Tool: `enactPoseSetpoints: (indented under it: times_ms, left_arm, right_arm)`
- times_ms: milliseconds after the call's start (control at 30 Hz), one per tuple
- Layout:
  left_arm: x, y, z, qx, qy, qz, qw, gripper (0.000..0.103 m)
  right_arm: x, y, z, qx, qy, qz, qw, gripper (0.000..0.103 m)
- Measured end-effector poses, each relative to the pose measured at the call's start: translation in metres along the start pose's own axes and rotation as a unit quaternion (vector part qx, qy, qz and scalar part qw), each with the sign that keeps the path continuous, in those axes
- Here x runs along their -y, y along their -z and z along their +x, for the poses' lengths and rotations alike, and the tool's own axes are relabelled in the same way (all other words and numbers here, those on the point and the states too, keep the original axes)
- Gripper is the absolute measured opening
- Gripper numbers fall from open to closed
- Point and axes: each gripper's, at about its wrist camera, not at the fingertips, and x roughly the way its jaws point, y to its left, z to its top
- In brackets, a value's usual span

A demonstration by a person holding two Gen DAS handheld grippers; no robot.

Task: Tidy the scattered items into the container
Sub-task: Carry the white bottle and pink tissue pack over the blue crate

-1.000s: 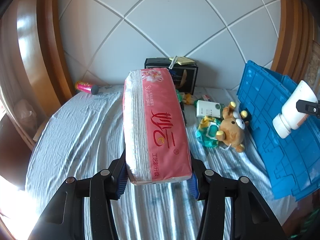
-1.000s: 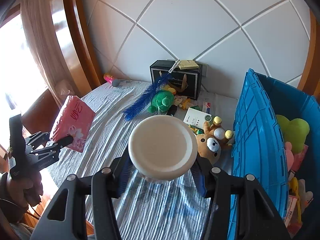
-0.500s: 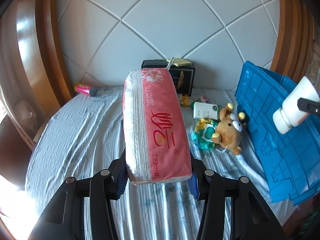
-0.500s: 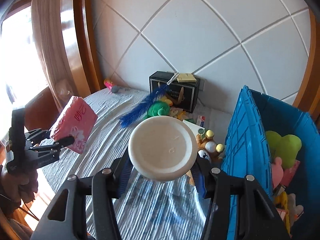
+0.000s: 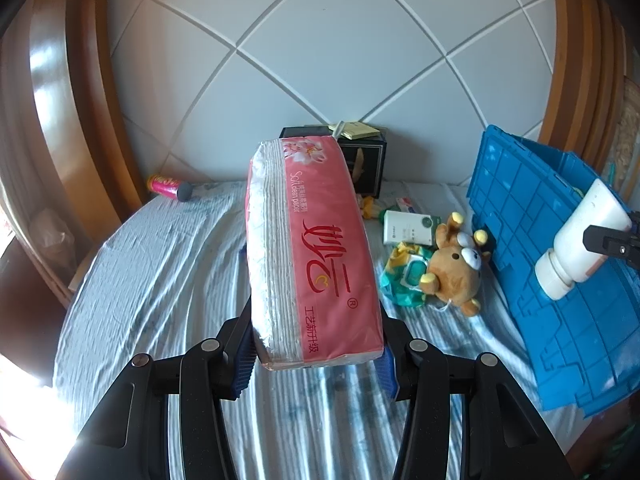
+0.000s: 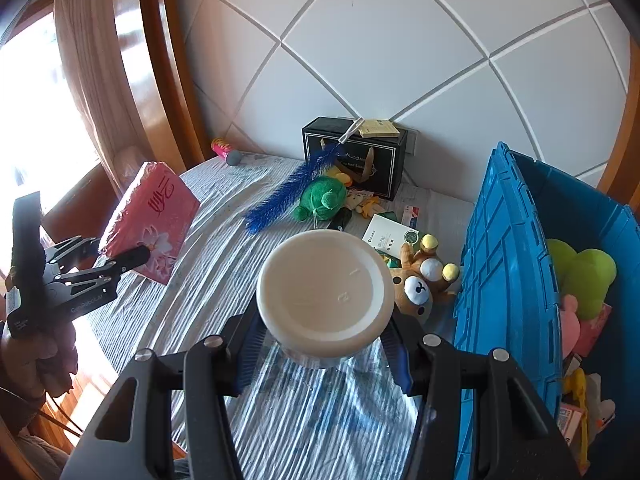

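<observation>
Tissue pack (image 5: pixel 316 248), pink and soft, sits clamped between the jaws of the left gripper (image 5: pixel 316 364), held up in the air above the striped cloth (image 5: pixel 160 272) and well apart from the blue crate (image 6: pixel 508 280). The right gripper (image 6: pixel 324 344) has its jaws closed on a white bottle (image 6: pixel 325 294), base toward the camera, hanging just beside the crate's near wall. Inside the crate I can see a green plush (image 6: pixel 580 276) and other toys already piled up.

On the cloth, 2 soft toys wait: a bear (image 5: pixel 456 268) lying against the crate wall and a green toy (image 6: pixel 322 200) next to a blue brush (image 6: pixel 292 192), with a white box (image 5: pixel 408 228) and a black box (image 6: pixel 356 156) further back.

My worry is the bottle: gripped on a round, smooth body, it could twist or slide out if tipped over the wall too fast. The crate wall stands tall, so a low swing could knock it. The tissue pack is held at 1 end only, so it may sag or slip from the squeeze
</observation>
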Motion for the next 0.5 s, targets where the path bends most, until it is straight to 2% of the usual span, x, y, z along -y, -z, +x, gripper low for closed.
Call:
enactPoseSetpoints:
  times_ms: [267,500]
  left_arm:
    - [0.017,-0.014,-0.009,0.008,-0.004,0.013,0.9999,0.048]
    - [0.050,-0.032,-0.022,0.021,-0.004,0.033,0.9992,0.048]
  right_arm:
    - [0.009,0.001,-0.020,0.017,-0.011,0.009,1.000,0.052]
    - [0.029,0.003,-0.046,0.039,-0.016,0.022,0.999,0.052]
